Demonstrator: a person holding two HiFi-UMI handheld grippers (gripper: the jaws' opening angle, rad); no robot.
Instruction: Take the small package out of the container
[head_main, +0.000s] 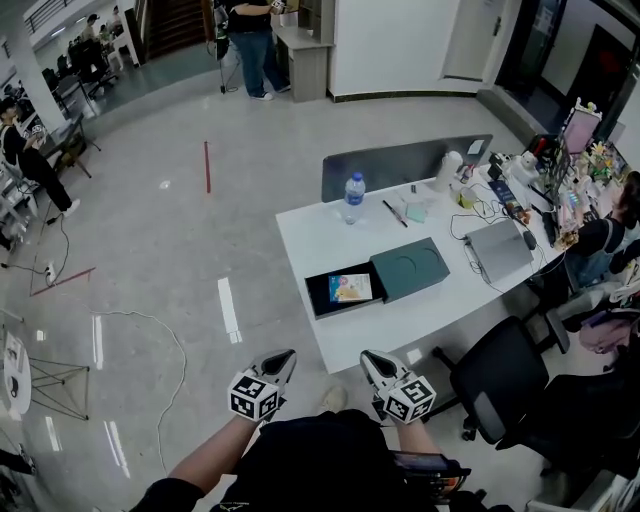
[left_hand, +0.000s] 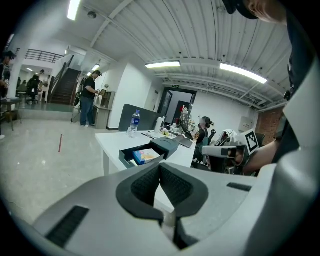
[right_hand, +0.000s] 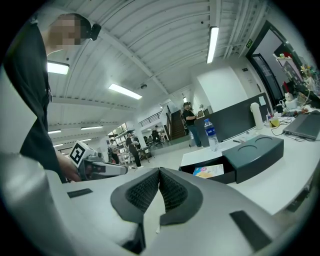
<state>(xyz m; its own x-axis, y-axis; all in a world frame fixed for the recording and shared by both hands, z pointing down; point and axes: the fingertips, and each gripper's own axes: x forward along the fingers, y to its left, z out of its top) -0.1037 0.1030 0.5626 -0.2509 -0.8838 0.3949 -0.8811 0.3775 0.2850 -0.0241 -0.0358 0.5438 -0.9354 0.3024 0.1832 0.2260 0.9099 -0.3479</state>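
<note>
**Both tools shut and empty, short of the bench corner**

A person stands on the pale polished floor (head_main: 150, 250) just off the nearest corner of a white rectangular bench (head_main: 310, 240). The left tool (head_main: 283, 356) and the right tool (head_main: 368, 357) are held side by side, low and close to the body. Each tool's dark ribbed pads are pressed together with nothing between them, and neither tool reaches over the bench top.

The dark rectangular container (head_main: 315, 295) lies close to the bench's long edge on the open-floor side, a little in from the nearest corner. Its grey-green lid (head_main: 412, 268) is slid off toward the middle of the bench, still touching the tray. The small colourful flat package (head_main: 350, 288) lies uncovered inside the tray.

Bare white bench top runs between the container and the nearest corner. The floor along that long edge is open. A clear plastic water bottle (head_main: 352, 198) stands near the far corner, well apart from the container. A grey closed laptop (head_main: 497, 250) lies beyond the lid, and a black office chair (head_main: 500, 375) crowds the bench's other near edge.
</note>
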